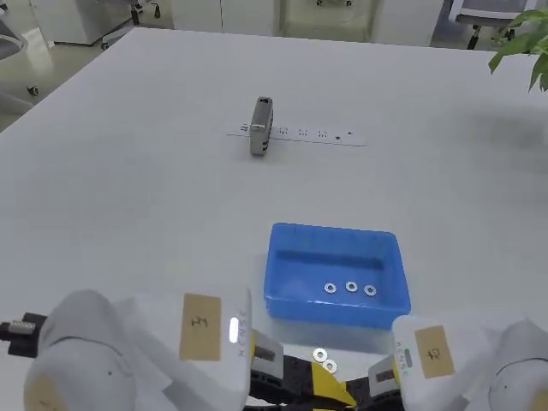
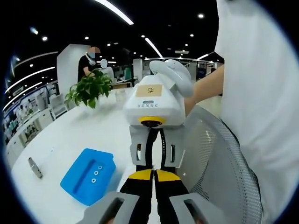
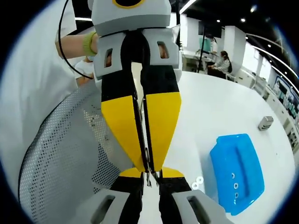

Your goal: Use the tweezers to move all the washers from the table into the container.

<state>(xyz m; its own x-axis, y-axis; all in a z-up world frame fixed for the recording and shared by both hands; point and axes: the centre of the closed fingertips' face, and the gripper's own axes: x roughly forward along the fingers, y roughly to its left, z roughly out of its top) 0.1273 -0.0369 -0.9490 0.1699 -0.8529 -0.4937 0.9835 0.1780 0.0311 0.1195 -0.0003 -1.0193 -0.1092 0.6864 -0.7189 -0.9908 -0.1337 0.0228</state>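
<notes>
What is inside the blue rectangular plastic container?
Three small silver metal washers lie in a row on the floor of the blue rectangular plastic container. Its near wall covers the floor strip right behind it.

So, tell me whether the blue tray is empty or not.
Not empty. Three washers lie in a row inside the blue tray; two other washers sit on the table just outside it.

Table [image 1: 128, 188] bare at 9, 12 and 3 o'clock of blue container [image 1: 334, 310]: free passage. Grey block [image 1: 261, 127] well apart at 12. 6 o'clock side crowded: left gripper [image 2: 153, 175], right gripper [image 3: 149, 173] tip to tip, two washers [image 1: 324, 360] near container's front wall.
</notes>
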